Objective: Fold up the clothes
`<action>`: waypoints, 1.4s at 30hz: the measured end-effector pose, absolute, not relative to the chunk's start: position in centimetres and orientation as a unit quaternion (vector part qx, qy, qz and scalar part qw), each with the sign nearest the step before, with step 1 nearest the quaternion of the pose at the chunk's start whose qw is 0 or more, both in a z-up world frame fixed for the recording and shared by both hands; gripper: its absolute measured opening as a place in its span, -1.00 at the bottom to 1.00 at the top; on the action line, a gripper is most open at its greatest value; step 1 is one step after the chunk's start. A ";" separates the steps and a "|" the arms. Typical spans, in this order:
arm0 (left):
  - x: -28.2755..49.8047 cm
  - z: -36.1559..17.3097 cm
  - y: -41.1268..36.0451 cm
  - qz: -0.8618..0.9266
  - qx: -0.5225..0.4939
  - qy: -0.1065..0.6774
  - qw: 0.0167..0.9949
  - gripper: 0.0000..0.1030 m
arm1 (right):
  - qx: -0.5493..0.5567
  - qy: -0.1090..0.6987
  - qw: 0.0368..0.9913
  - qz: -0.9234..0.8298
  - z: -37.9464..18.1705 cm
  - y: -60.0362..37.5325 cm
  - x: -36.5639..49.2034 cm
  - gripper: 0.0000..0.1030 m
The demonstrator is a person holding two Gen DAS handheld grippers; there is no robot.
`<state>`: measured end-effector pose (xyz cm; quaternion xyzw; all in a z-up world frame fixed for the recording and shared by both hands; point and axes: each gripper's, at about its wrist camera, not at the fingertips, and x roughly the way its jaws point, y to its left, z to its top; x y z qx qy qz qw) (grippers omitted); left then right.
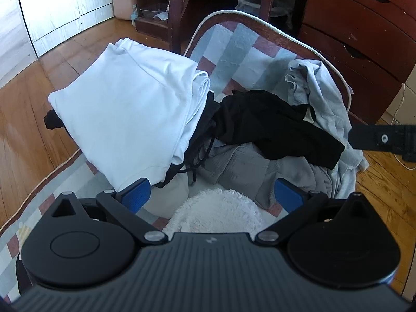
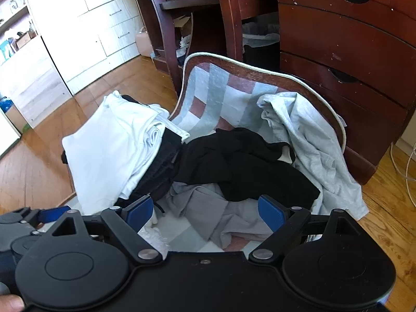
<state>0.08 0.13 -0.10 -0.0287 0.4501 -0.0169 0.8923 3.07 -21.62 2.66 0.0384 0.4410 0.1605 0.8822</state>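
A heap of clothes lies on a checked mat [image 1: 228, 49]. A folded white garment [image 1: 124, 114] sits on the left over dark clothes. A crumpled black garment [image 1: 273, 127] lies in the middle, a light grey-blue one [image 1: 325, 88] at the right, a grey one [image 1: 239, 166] in front. My left gripper [image 1: 212, 197] is open above a white fluffy cloth [image 1: 218, 210], holding nothing. My right gripper [image 2: 205, 213] is open and empty over the grey garment [image 2: 208, 208], with the black garment [image 2: 241, 163] just beyond. The right gripper's tip [image 1: 377, 137] shows at the left wrist view's right edge.
A dark wooden desk with drawers [image 2: 338, 52] stands behind and right of the mat [image 2: 221, 91]. A white cabinet [image 2: 78, 39] is at the back left. Wooden floor [image 1: 31, 119] surrounds the mat. White cables [image 2: 405, 166] lie on the floor at right.
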 end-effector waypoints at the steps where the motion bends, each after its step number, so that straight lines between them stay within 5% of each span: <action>1: 0.1 -0.1 0.2 -0.017 -0.030 0.448 0.893 1.00 | 0.042 0.447 0.879 0.161 2.5 -21.8 3.3 0.76; 42: 0.6 -0.4 1.7 -0.018 -0.075 0.425 0.902 0.99 | 0.019 0.467 0.873 0.139 -0.4 -21.4 4.5 0.76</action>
